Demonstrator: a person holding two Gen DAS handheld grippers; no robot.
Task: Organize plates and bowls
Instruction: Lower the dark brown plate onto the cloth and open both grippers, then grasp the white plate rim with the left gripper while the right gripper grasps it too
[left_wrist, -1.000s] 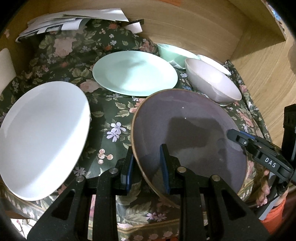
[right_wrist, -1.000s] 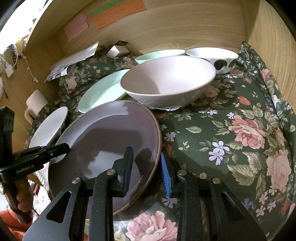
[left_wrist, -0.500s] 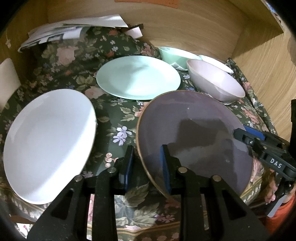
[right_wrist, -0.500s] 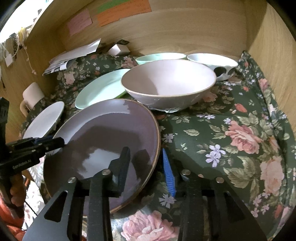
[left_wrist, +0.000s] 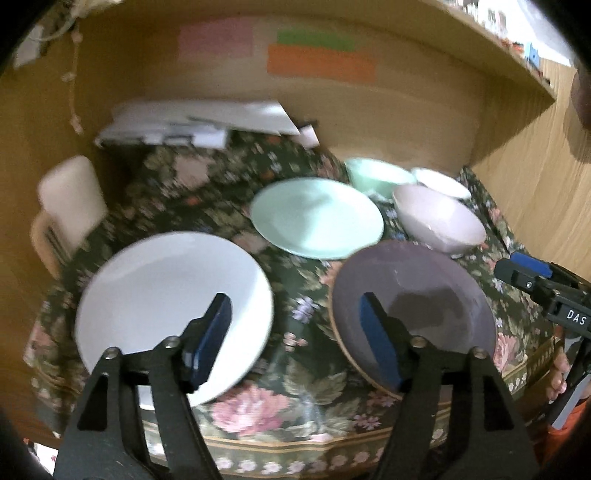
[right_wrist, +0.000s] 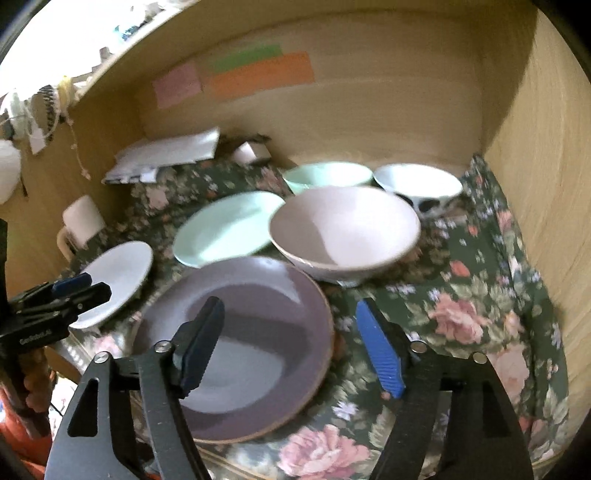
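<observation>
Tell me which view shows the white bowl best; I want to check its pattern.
The right wrist view: the white bowl shows its rim, inside and dark spots. The left wrist view shows only a sliver of rim behind the pink bowl.

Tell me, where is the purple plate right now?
The purple plate lies flat on the floral cloth near its front edge, just in front of the pink bowl, with the white plate to its left.

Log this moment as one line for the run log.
left gripper: open | right gripper: open | purple plate: on cloth, unheld
</observation>
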